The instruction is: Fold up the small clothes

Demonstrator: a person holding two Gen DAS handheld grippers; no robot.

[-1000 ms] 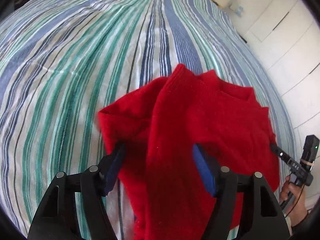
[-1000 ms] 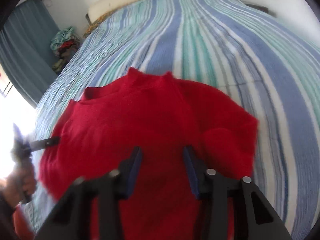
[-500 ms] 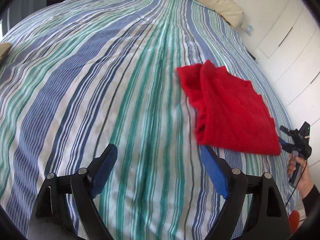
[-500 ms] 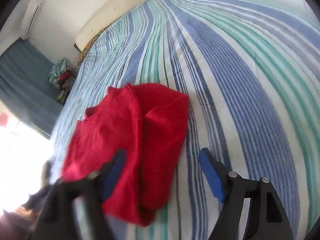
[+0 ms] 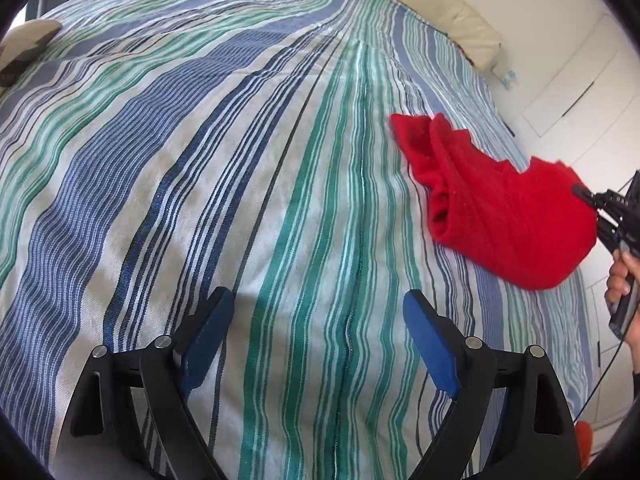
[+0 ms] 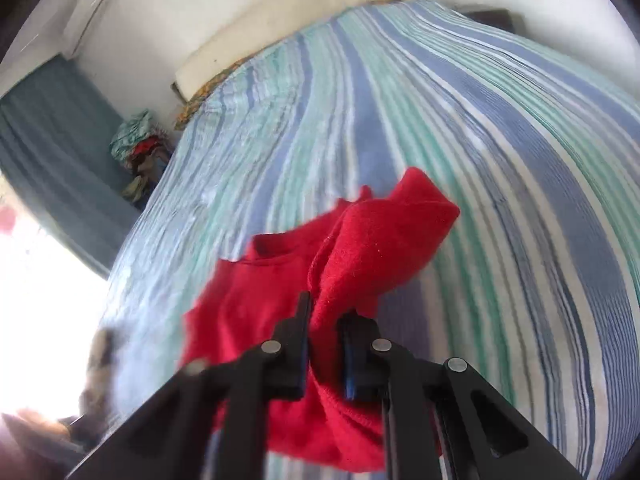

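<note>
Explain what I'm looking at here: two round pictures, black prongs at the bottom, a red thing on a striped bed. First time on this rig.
There is no robot arm. A person holds a hand-held gripper in each hand, and a fisheye camera on each looks forward along its two fingers, so the black prongs are those fingers. The left view shows the left hand-held gripper with its jaws apart and nothing between them, over the striped bedspread. The right view shows the right hand-held gripper closing on a fold of the red sweater, lifting part of it off the bed. In the left view you also see the person's hand at the right edge.
</note>
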